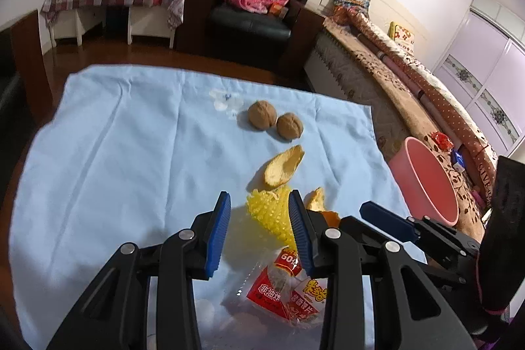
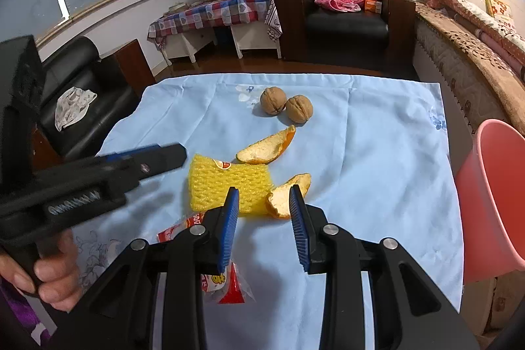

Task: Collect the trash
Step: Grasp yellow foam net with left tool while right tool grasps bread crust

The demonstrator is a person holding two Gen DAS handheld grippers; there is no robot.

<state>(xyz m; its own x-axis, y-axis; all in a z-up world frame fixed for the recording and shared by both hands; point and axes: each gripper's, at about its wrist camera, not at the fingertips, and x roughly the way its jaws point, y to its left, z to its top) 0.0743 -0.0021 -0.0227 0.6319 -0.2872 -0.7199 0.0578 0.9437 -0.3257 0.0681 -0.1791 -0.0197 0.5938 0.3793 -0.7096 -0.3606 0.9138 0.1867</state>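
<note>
Both grippers hang over the near edge of the blue cloth (image 2: pixel 377 153) w/ nothing held: left gripper (image 1: pixel 259 218) jaws part-open & empty above the yellow foam net (image 1: pixel 265 215), right gripper (image 2: pixel 264 212) jaws part-open & empty, pointing at the near orange peel (image 2: pixel 285 195). Net lies near-centre of cloth, snack wrapper (image 1: pixel 282 291) at near edge, 2nd peel (image 2: pixel 265 146) & two walnuts (image 2: pixel 285 105) farther back; pink bin (image 2: pixel 492 195) off the right edge. Net prob. v. light, squashy, springs back – pinch an edge. Peels curled, stiffish, light – grip across the rim. Wrapper slick, crinkly – take a crease. Walnuts hard, round, may roll.
</note>
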